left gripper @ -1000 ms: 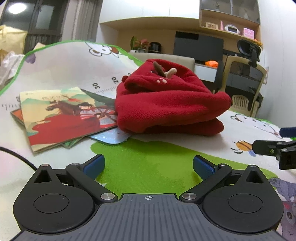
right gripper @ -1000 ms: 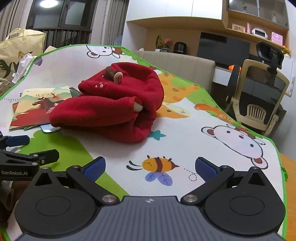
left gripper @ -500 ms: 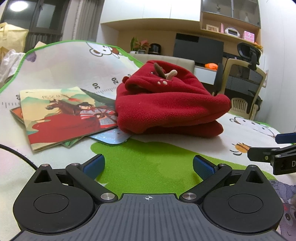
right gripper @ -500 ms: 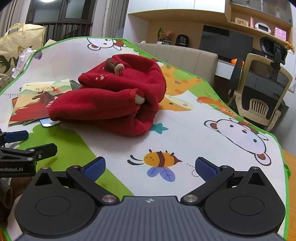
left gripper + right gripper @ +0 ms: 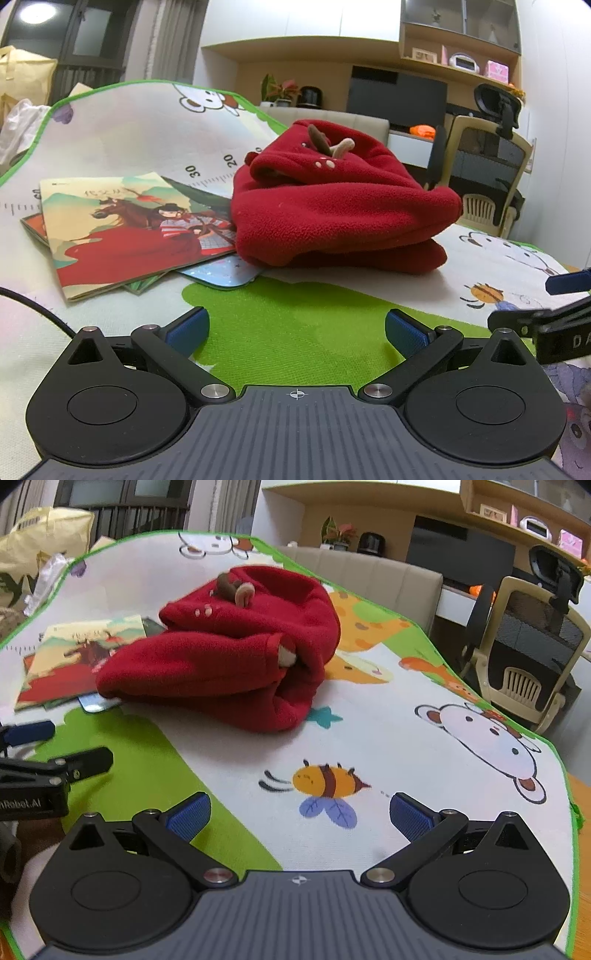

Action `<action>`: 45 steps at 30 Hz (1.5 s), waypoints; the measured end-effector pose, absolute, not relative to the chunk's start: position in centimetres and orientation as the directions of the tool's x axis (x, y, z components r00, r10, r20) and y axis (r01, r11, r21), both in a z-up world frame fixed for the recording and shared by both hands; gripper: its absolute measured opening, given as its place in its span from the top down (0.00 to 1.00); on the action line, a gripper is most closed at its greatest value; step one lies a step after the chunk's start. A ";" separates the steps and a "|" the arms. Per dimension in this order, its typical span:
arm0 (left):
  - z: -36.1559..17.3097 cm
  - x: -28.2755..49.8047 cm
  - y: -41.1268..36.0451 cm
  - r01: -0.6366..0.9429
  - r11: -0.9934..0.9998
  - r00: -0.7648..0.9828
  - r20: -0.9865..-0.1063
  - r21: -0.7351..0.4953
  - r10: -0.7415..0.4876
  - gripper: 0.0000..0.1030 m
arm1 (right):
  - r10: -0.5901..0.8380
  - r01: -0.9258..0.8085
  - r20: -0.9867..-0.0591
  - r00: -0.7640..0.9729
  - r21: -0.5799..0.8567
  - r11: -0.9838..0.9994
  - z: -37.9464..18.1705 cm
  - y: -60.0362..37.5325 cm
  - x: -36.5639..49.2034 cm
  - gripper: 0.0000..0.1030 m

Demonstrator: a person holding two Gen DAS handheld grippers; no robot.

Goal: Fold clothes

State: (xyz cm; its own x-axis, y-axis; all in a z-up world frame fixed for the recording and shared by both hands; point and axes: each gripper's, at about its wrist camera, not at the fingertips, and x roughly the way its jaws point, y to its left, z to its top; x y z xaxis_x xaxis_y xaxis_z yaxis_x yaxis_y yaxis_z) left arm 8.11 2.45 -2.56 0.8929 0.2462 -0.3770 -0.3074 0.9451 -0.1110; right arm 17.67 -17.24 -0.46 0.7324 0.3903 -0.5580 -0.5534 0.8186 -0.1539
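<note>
A red fleece garment (image 5: 340, 206) with small antlers lies folded in a thick bundle on the cartoon mat (image 5: 295, 332); the right wrist view shows the same red fleece garment (image 5: 221, 657) from its other side. My left gripper (image 5: 295, 328) stands open over the green patch, well short of the bundle, with nothing between its fingers. My right gripper (image 5: 299, 812) is open too, low over the bee print. Each gripper shows at the edge of the other's view: the right gripper (image 5: 554, 302) at far right, the left gripper (image 5: 44, 749) at far left.
Picture books (image 5: 122, 229) and a pale blue card (image 5: 221, 273) lie left of the garment, partly under it. A black cable (image 5: 33, 306) crosses the mat's near left. A beige sofa back (image 5: 369, 576) and an office chair (image 5: 532, 653) stand beyond the mat.
The right wrist camera has drifted and tilted slightly, so the garment sits higher and nearer in its view. The left gripper has barely moved. Both stay open.
</note>
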 end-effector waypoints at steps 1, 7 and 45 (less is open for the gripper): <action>-2.6 8.1 2.5 -0.307 0.945 0.893 -0.377 -0.111 0.246 0.00 | 0.381 -0.554 -0.570 0.728 -0.161 0.817 -0.6 -17.0 17.7 0.00; -2.6 8.0 2.5 -0.306 0.945 0.895 -0.375 -0.116 0.244 0.00 | 0.372 -0.560 -0.596 0.711 -0.160 0.813 -1.1 -16.8 17.8 0.00; -2.8 8.2 2.2 -0.323 0.942 0.891 -0.366 -0.092 0.270 0.00 | 0.422 -0.546 -0.630 0.652 -0.004 0.838 -1.4 -18.2 18.9 0.00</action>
